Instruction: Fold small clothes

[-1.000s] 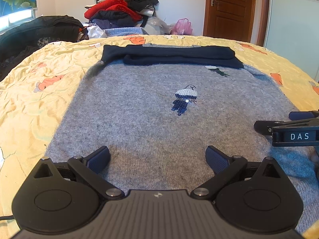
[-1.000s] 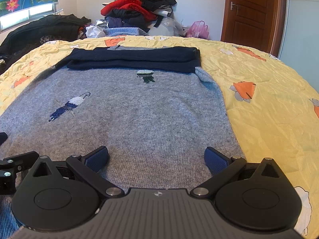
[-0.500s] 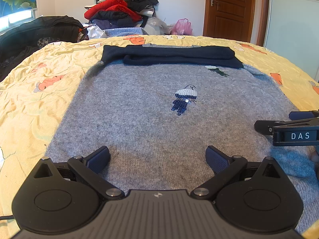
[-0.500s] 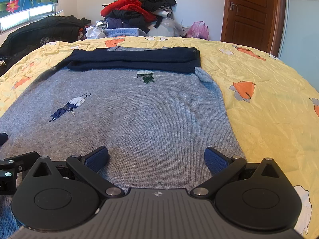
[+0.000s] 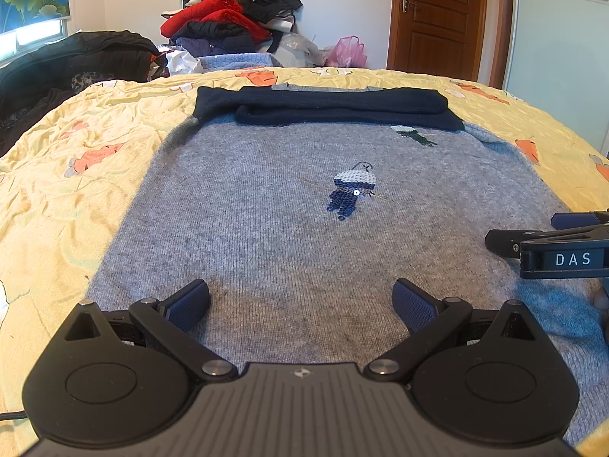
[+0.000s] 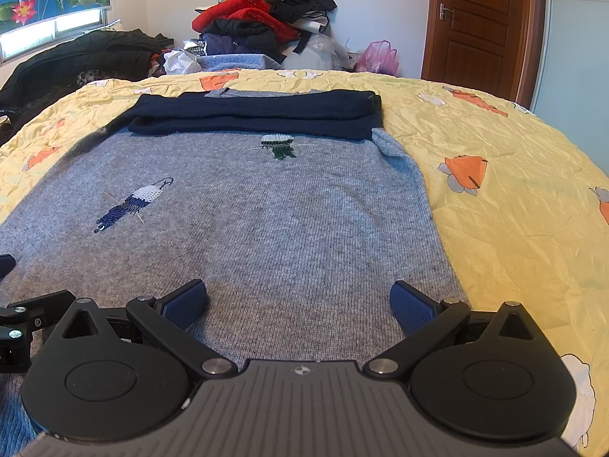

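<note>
**Sleeves in, body fold not yet made**

The grey sweater (image 5: 266,228) lies flat on the yellow bedspread (image 5: 49,198), spread wide, its near hem just under my two tools. At its far end the navy sleeves (image 5: 323,108) are already laid across the chest, one over the other in a tidy dark band. So I judge the first folds done. What is left, as far as I can see, is the body itself: the long grey panel with the small embroidered bird (image 5: 352,190) is one flat layer, not yet doubled toward the collar. I would call the job roughly half finished.

My left gripper (image 5: 300,301) hovers low over the left part of the hem. Its jaws are spread wide, the blue pads (image 5: 188,304) far apart, and nothing is between them; whether the pads graze the knit below I cannot tell. My right gripper (image 6: 298,301) sits over the right part of the hem, near the sweater's right edge, where the bedspread shows just beside it. Its jaws are equally wide and hold nothing. Each tool shows at the rim of the other's view, so they are side by side along the same edge.

A heap of other clothes (image 6: 262,11) waits beyond the bed.
</note>
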`<state>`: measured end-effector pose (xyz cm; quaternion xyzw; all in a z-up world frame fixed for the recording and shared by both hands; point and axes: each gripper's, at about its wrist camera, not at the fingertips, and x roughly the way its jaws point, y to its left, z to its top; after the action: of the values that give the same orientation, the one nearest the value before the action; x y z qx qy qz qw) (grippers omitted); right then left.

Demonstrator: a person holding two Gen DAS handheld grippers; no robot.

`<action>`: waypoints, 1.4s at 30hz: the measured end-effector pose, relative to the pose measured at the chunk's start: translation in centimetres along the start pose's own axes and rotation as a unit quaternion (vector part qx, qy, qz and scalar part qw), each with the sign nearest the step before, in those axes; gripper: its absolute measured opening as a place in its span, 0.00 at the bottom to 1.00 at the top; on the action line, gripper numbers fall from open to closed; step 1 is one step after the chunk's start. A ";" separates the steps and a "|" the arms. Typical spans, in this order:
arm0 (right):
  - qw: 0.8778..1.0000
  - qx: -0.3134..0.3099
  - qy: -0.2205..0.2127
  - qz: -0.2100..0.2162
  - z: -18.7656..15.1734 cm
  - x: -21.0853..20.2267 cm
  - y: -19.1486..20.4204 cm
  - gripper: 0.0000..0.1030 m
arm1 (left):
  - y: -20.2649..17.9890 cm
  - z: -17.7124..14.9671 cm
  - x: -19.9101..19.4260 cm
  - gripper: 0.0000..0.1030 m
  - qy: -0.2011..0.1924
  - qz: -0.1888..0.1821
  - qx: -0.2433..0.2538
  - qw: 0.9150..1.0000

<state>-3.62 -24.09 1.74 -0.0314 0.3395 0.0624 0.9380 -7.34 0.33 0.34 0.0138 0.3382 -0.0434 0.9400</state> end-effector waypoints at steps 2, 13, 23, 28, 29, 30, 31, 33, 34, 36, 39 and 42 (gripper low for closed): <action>1.000 0.000 0.000 0.000 0.0 0.0 0.0 1.00 | 0.0 0.0 0.0 1.00 0.000 0.000 0.000 1.000; 1.000 0.000 0.000 0.000 0.0 0.0 0.0 1.00 | 0.0 0.0 0.0 1.00 0.000 0.000 0.000 1.000; 1.000 0.000 0.000 0.000 0.0 -0.1 0.0 1.00 | 0.0 0.0 0.0 1.00 0.000 0.000 0.000 1.000; 1.000 0.000 0.000 0.000 0.0 -0.1 0.0 1.00 | 0.0 0.0 0.0 1.00 0.000 0.000 0.000 1.000; 1.000 0.000 0.000 0.000 0.0 -0.1 0.0 1.00 | 0.0 0.0 0.0 1.00 0.000 0.000 0.000 1.000; 1.000 0.000 0.000 0.000 -0.1 -0.1 0.0 1.00 | 0.0 0.0 0.0 1.00 0.000 0.000 0.000 1.000; 1.000 0.000 0.000 0.000 0.0 -0.1 0.0 1.00 | 0.0 0.0 0.0 1.00 0.000 0.000 0.000 1.000; 1.000 0.000 0.000 0.000 -0.1 -0.1 0.0 1.00 | 0.0 0.0 0.0 1.00 0.000 0.000 0.000 1.000; 1.000 0.000 0.000 0.000 -0.1 -0.1 0.0 1.00 | 0.0 0.0 0.0 1.00 0.000 0.000 0.000 1.000; 1.000 0.000 0.000 0.000 -0.1 -0.1 0.0 1.00 | 0.0 0.0 0.0 1.00 0.000 0.000 0.000 1.000; 1.000 0.000 0.000 0.000 -0.1 -0.1 0.0 1.00 | 0.0 0.0 0.0 1.00 0.000 0.000 0.000 1.000; 1.000 0.002 0.001 0.001 -0.2 -0.3 -0.1 1.00 | 0.0 0.0 0.0 1.00 0.000 0.000 0.000 1.000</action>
<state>-3.95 -24.21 1.83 -0.0293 0.3410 0.0628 0.9375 -7.39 0.31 0.33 0.0138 0.3378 -0.0434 0.9401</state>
